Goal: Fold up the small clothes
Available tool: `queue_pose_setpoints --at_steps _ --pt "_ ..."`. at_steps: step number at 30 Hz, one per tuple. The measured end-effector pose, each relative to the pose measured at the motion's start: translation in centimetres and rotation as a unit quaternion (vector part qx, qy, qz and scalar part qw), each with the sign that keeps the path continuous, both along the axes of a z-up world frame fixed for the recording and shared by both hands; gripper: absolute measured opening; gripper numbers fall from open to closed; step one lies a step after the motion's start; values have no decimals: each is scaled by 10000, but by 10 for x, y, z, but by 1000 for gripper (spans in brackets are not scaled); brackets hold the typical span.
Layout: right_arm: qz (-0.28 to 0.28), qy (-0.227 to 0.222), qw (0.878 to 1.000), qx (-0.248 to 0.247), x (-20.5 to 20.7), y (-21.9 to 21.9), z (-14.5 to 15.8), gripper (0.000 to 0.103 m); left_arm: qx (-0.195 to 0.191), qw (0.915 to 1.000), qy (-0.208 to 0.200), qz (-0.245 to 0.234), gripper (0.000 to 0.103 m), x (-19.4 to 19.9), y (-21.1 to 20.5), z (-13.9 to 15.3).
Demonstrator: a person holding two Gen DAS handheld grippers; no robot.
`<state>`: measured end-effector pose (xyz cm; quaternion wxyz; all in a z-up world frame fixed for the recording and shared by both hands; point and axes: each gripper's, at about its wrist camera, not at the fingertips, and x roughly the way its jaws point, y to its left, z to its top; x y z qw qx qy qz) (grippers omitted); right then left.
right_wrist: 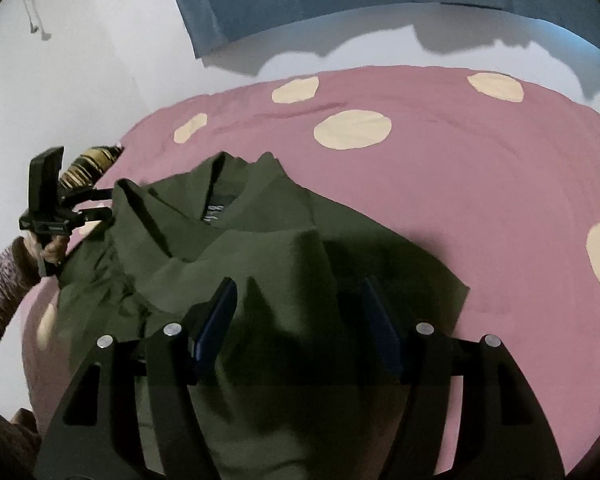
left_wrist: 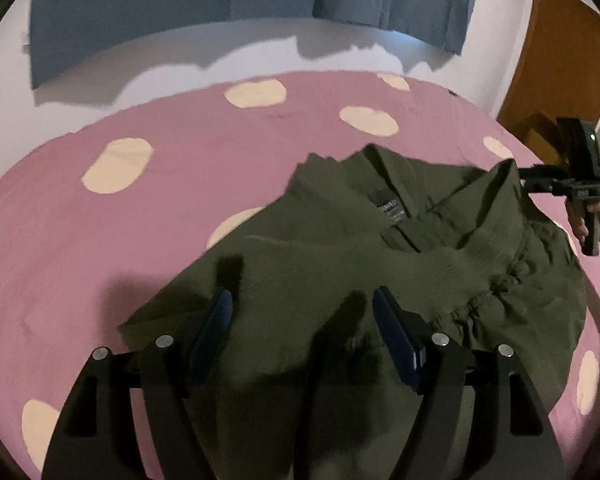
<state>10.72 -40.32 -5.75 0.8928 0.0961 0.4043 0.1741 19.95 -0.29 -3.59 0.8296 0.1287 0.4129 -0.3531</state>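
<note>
A bed (left_wrist: 100,240) with a pink cover dotted with cream spots fills most of both views, and its far edge meets a pale wall (left_wrist: 160,52) where a blue curtain (left_wrist: 180,8) hangs. A brown door (left_wrist: 560,60) stands past the bed's right far corner in the left wrist view. On the near half of the bed lies the shirt (left_wrist: 340,248), dark olive green and rumpled, its collar toward the far edge with a black label (left_wrist: 394,208) showing inside the neck. One side of it is bunched into small gathers, and a flap lies folded over the middle. The left gripper (left_wrist: 302,316) hangs over the near part of the shirt with its blue-padded fingers (left_wrist: 218,320) spread well apart and nothing between them; whether the tips touch the cloth I cannot tell. The right gripper (right_wrist: 298,304) hangs the same way over the shirt's near part, jaws wide apart and holding nothing, with dark shadow under them. Each gripper also shows in the other's view, at the side of the shirt near the collar, held by a hand (right_wrist: 54,248) in a knitted sleeve (right_wrist: 4,280). Beyond it in the right wrist view, a striped object (right_wrist: 88,164) sits at the bed's left edge, too blurred to name.
</note>
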Motion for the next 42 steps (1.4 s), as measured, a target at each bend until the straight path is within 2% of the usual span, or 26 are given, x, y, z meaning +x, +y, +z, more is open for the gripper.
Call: queue_pose_setpoints --at_steps 1,2,3,4,5,6,9,13,17,21,25,30,36,42 --pt "17 5 10000 -5 -1 1 1 59 77 10000 -2 17 67 1 -4 -3" --pt "90 26 10000 11 0 3 -1 44 179 9998 -15 25 60 2 -6 -5" --pt "149 73 9999 -2 1 6 -3 38 330 9994 -27 25 48 3 -9 -8" --pt "140 120 9997 -162 3 10 -6 35 479 9988 -50 54 41 4 -12 -11" --pt "123 135 9995 -275 4 13 -8 23 616 9980 -66 90 31 5 -13 -13" --pt "108 139 9992 -349 4 14 -9 15 695 9975 -69 111 25 5 -12 -15" --pt "-42 13 9997 -239 -3 13 -6 10 619 9974 -231 286 17 0 -8 -10" --pt "-275 -252 9993 -82 -19 13 11 8 253 9959 -579 651 13 -14 0 13" --pt "-575 -409 9974 122 -20 7 32 8 -30 9926 -695 994 12 -10 2 41" --pt "-896 -433 9941 422 1 -3 43 8 -20 9883 -677 1366 12 14 -3 50" --pt "-1076 -240 9928 469 30 -5 36 8 53 9844 -352 1721 12 48 -7 35" --pt "-1254 231 9905 508 59 -11 5 8 375 9792 109 1989 12 76 -12 -5" --pt "-1384 667 9854 734 72 -22 -28 8 424 9748 240 2178 12 89 -7 -29" --pt "-1462 838 9804 1023 76 -30 -45 8 424 9727 250 2267 11 93 -4 -37"
